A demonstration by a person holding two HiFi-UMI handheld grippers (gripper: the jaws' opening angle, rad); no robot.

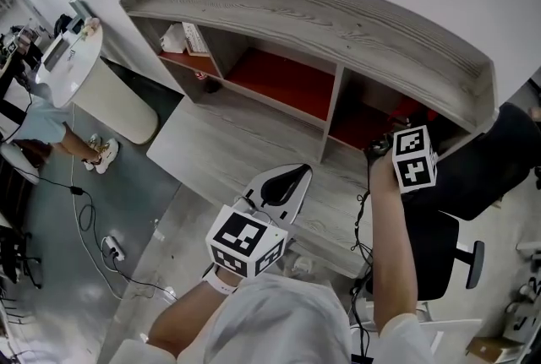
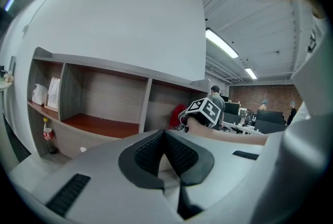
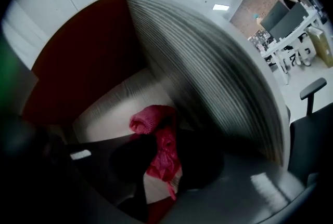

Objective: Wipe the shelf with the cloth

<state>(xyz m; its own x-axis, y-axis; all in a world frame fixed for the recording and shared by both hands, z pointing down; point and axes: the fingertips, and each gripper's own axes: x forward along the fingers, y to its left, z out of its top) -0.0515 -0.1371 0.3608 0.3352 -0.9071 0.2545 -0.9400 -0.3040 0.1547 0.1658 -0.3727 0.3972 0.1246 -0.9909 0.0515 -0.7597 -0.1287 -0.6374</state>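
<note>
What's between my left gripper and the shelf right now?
Only bare grey desk top, per the head view; the left gripper hangs over it, fingers shut and empty, short of the shelf.

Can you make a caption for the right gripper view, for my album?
The right gripper pinches a red cloth inside a compartment of the shelf.

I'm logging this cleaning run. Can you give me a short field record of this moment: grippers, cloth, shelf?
left gripper: shut, empty, short of the shelf
right gripper: shut on the red cloth, inside the right compartment
cloth shape: bunched, sticking out past the jaws
shelf: grey wood, three compartments with red floors
left compartment: holds white packages
</note>
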